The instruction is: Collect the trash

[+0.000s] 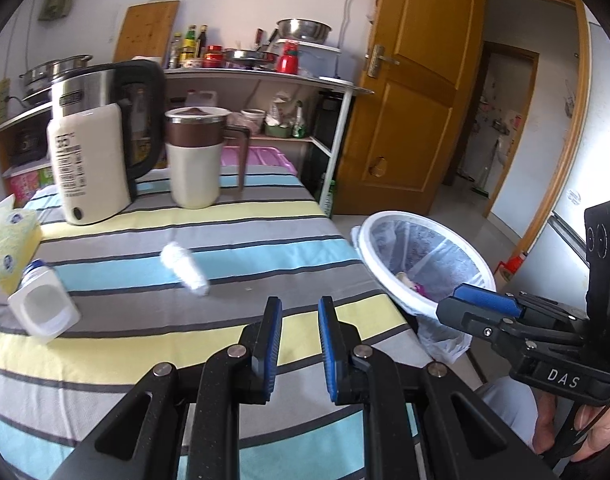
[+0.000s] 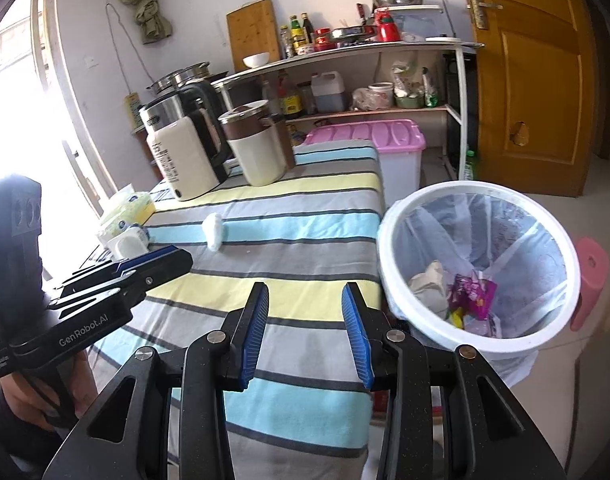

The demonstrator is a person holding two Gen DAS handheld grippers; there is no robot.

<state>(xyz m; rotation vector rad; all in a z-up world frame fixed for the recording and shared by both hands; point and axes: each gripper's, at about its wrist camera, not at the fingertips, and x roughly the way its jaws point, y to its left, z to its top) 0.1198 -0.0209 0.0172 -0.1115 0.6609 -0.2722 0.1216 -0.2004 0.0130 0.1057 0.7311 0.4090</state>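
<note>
The white round waste bin lined with a translucent bag point(image 2: 481, 268) stands on the floor hard against the right edge of the table with the blue, yellow and grey striped cloth point(image 1: 233, 248), at about three o'clock from the table's centre. That placing looks deliberate: litter lifted off the cloth need only be carried sideways and dropped. The bin already contains crumpled paper and a purple wrapper point(image 2: 475, 290).

Remaining on the cloth is a crumpled white tissue wad point(image 1: 185, 270), near mid-table, at eleven o'clock from the left gripper point(image 1: 300, 334). A small white plastic bottle with a blue cap point(image 1: 43, 306) lies tipped over at nine o'clock; it may also be litter. The white and steel kettle point(image 1: 93, 152), the cream and brown lidded jug point(image 1: 195, 156) and the yellow tissue pack point(image 1: 9, 252) stand along the far and left sides and appear to be household items.

Left gripper: jaws a narrow gap apart, nothing between the blue pads, touching nothing. Right gripper point(image 2: 305, 328): jaws moderately apart, empty, poised over the table edge beside the bin. Both point down toward the cloth.
</note>
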